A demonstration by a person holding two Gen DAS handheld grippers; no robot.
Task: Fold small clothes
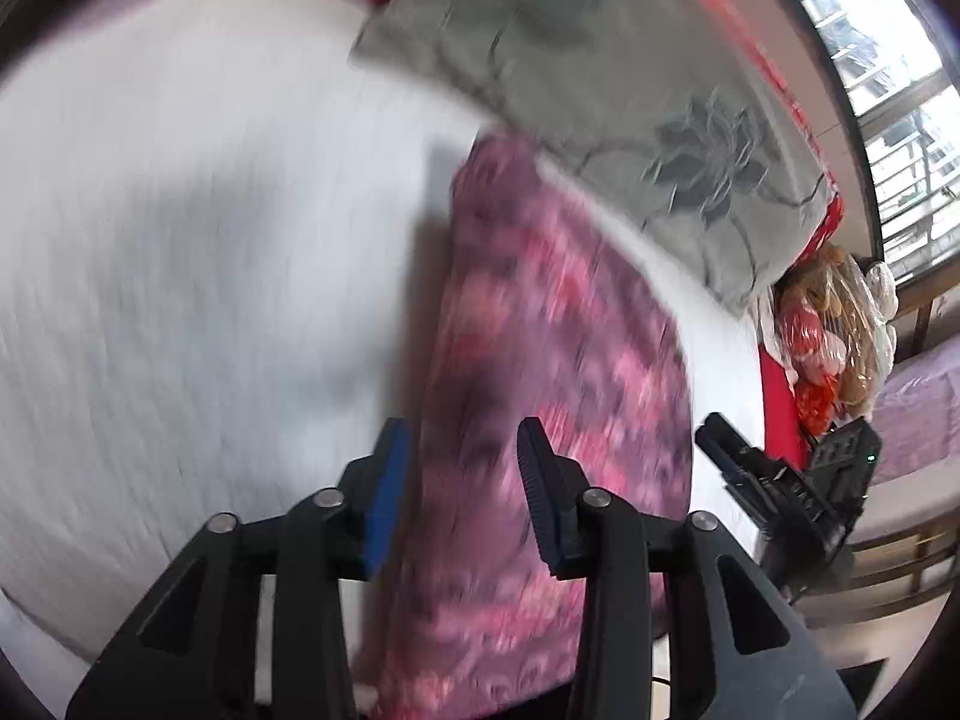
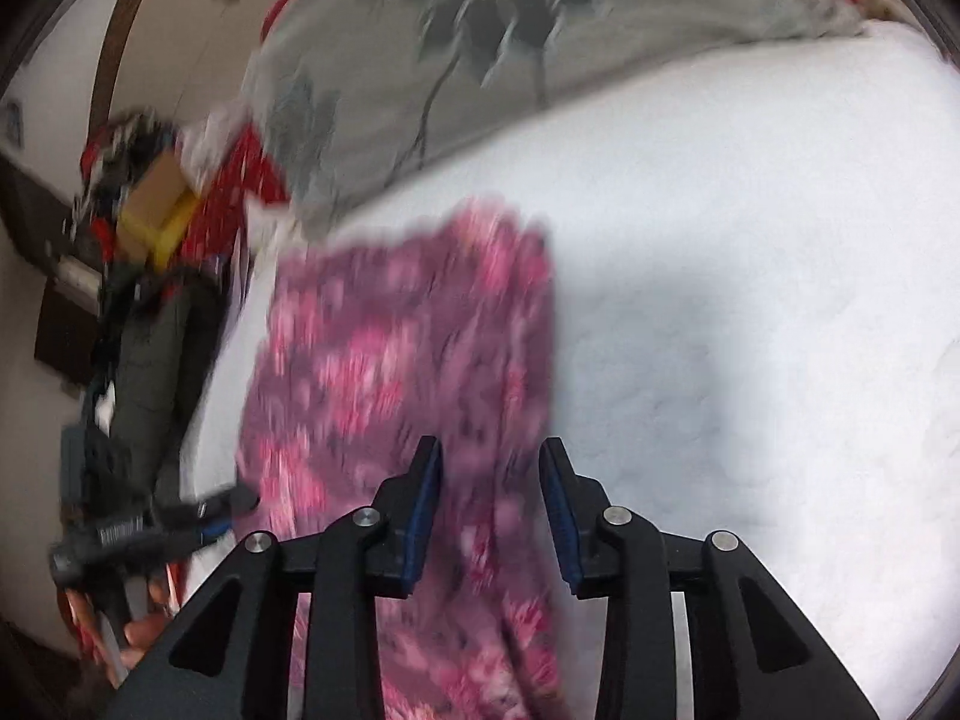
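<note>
- Looking along the left gripper (image 1: pixel 462 498), left wrist view: fingers set wide apart w/ nothing between the pads; both hover over the near end of a pink-purple floral garment (image 1: pixel 540 360).
- Garment lies as a long, narrow strip on a white bed sheet (image 1: pixel 180 240), running away from the camera toward a grey floral pillow (image 1: pixel 600 90), and looks to tuck just under the pillow's edge. Heavy motion blur, so seams & layers can't be read.
- Right gripper (image 1: pixel 729 450) shows at the garment's right edge, near the bed side; its finger gap can't be told from this view. Bagged items (image 1: pixel 834 336) sit past the bed corner, by a window (image 1: pixel 888 90).
- Right wrist view: right gripper (image 2: pixel 492 516) also has fingers wide, holding nothing, poised above the garment's (image 2: pixel 408 360) near part; cloth spreads ahead & left on the sheet (image 2: pixel 750 300).
- Left gripper (image 2: pixel 234 507) appears at the garment's left edge, blurred; whether it touches cloth is unclear. Cluttered shelf (image 2: pixel 138 192) sits beyond.
- Progress, as a judgement: the narrow strip shape suggests a lengthwise fold is already in. Prob. left: fold it crosswise to a compact bundle, w/ neither gripper holding cloth now.
</note>
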